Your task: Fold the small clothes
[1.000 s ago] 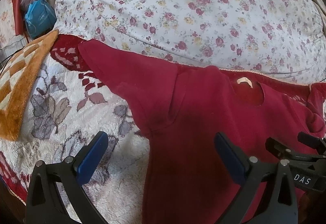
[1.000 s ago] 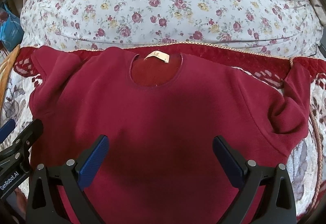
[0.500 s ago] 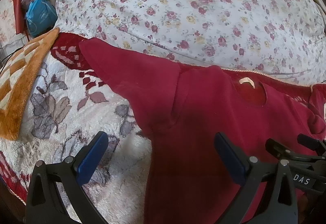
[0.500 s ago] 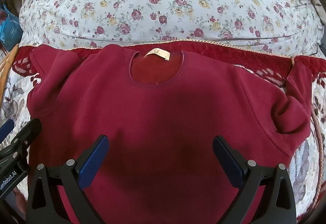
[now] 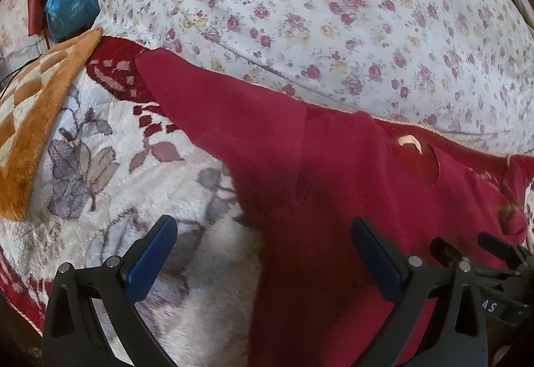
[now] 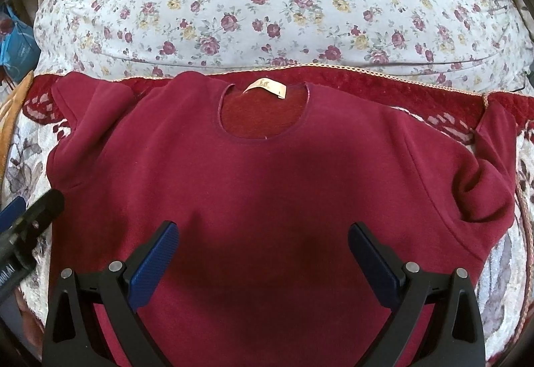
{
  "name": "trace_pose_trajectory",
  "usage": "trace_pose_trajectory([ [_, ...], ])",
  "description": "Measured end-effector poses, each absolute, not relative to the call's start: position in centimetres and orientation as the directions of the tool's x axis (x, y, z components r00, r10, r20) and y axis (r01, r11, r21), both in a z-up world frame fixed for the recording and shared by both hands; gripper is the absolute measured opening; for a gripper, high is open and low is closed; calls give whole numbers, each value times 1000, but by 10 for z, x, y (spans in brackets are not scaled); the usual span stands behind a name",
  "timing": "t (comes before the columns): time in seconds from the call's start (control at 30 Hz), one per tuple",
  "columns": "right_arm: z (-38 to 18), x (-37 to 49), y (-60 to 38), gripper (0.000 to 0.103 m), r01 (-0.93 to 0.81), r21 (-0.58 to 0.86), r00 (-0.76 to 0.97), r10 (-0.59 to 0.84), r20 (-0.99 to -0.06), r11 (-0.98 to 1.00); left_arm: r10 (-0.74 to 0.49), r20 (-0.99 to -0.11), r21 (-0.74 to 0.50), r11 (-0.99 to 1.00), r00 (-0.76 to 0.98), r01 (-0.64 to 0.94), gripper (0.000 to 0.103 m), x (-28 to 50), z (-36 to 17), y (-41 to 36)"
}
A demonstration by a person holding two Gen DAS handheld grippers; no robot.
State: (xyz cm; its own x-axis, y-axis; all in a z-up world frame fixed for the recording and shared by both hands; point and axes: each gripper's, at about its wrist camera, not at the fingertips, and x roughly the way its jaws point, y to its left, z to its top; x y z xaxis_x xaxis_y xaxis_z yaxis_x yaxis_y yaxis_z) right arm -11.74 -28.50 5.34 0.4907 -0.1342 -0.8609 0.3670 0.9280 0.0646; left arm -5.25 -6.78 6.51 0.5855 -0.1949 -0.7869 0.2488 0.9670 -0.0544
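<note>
Though tagged, sweater's label [image 6: 266, 88] (cream) unreadable.

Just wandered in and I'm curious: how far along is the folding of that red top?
Barely begun. Done: the red sweatshirt is spread flat, neck label up, on the patterned blanket. In hand: nothing; the left gripper and right gripper hover with jaws wide open. Left: both sleeves and the body are unfolded.

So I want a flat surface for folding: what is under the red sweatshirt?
The red sweatshirt lies on a plush floral blanket with a red border, showing at both sleeves and above the collar. What lies beneath its middle is covered.
</note>
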Motion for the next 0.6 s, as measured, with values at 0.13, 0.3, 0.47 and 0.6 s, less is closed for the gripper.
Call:
trace_pose_trajectory([
  [0.13, 54, -117, -287, 103, 354, 79, 496, -116, -861, 932, -180, -795, -73, 976, 579, 203, 103, -31, 74, -46],
  [0.3, 51, -117, -287, 103, 345, 112, 497, -80, -864, 932, -162, -808, -138, 987, 567, 84, 103, 18, 74, -7],
  [0.47, 52, -117, -284, 103, 319, 132, 507, -51, -860, 938, -149, -796, -217, 975, 587, -46, 103, 80, 67, 28],
  [0.6, 50, -114, -282, 103, 285, 131, 507, -33, -862, 950, -102, -784, -220, 968, 613, -121, 100, 124, 54, 40],
])
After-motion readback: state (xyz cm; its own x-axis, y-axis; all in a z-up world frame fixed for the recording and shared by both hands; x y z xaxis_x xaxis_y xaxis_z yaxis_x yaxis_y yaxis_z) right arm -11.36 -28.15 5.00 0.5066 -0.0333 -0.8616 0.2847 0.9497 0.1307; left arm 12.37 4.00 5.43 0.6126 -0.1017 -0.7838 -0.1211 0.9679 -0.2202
